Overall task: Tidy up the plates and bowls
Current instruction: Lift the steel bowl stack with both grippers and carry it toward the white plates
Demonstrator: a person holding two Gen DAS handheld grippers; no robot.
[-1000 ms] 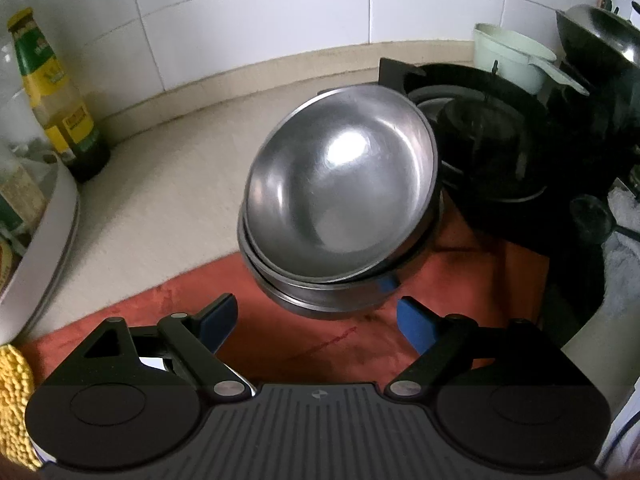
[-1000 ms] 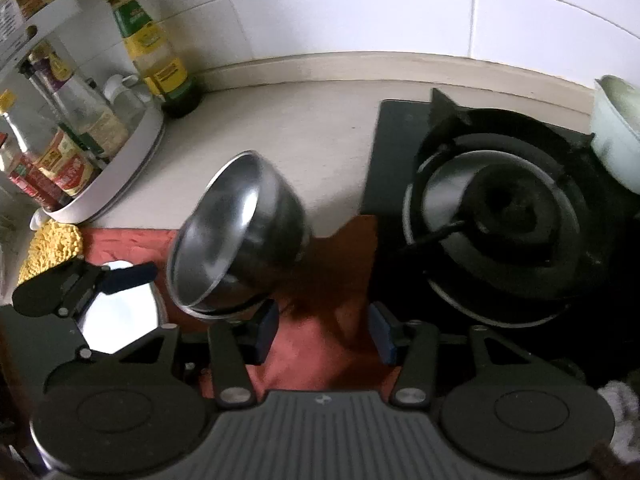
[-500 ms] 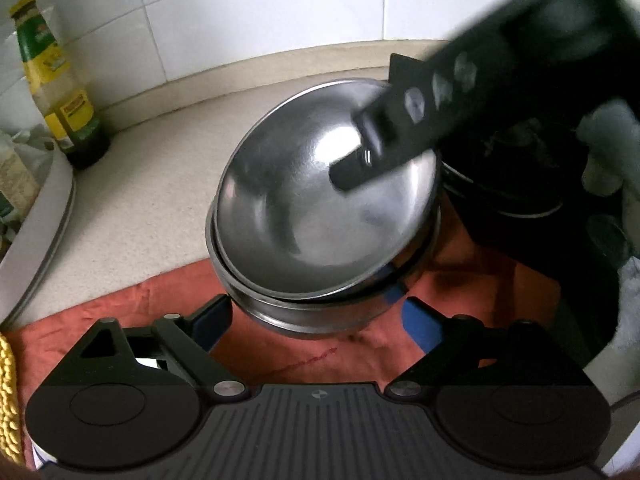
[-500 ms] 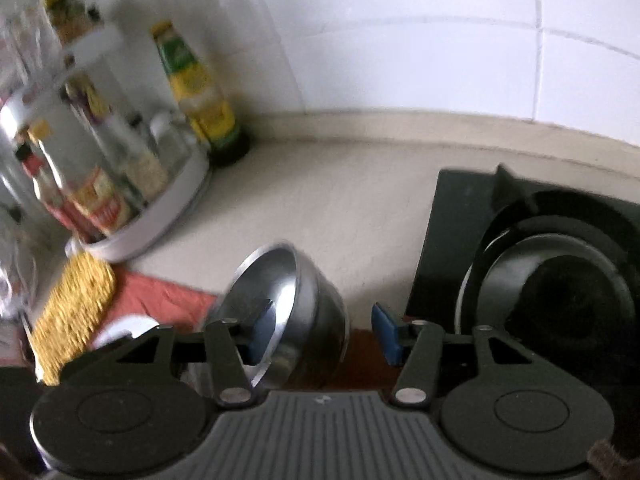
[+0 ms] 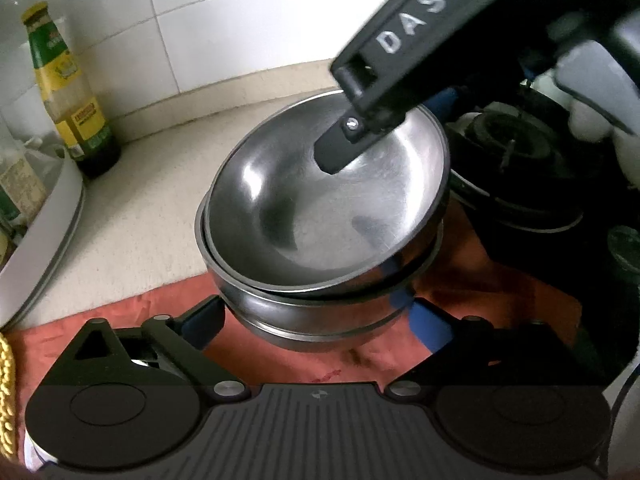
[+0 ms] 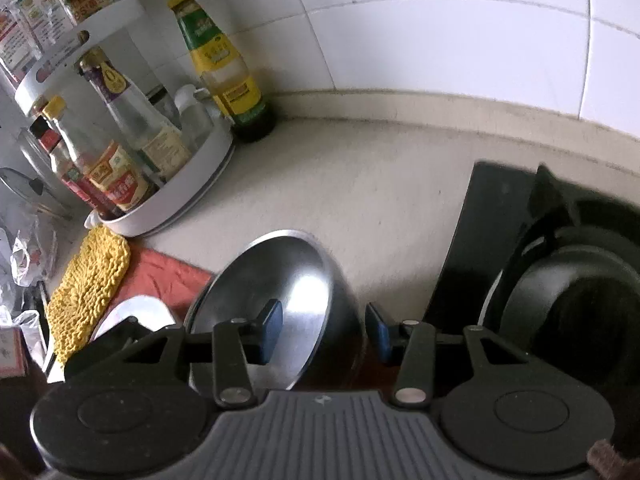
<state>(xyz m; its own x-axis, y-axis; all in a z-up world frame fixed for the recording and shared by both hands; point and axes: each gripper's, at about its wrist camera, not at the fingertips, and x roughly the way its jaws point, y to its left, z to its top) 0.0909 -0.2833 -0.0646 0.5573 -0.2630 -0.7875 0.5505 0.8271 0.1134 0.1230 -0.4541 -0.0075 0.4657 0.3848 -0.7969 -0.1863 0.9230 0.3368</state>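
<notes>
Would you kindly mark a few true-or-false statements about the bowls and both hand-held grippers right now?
1. The steel bowls are nested together. True.
2. They sit on a blue cloth. False: the cloth is red-orange.
3. The right hand-held gripper straddles the top bowl's rim, one finger inside. True.
4. The left hand-held gripper is shut. False: it is wide open, its jaws having just been opening, either side of the bowls.
5. A green-capped bottle stands by the tiled wall. False: its cap is yellow.
</notes>
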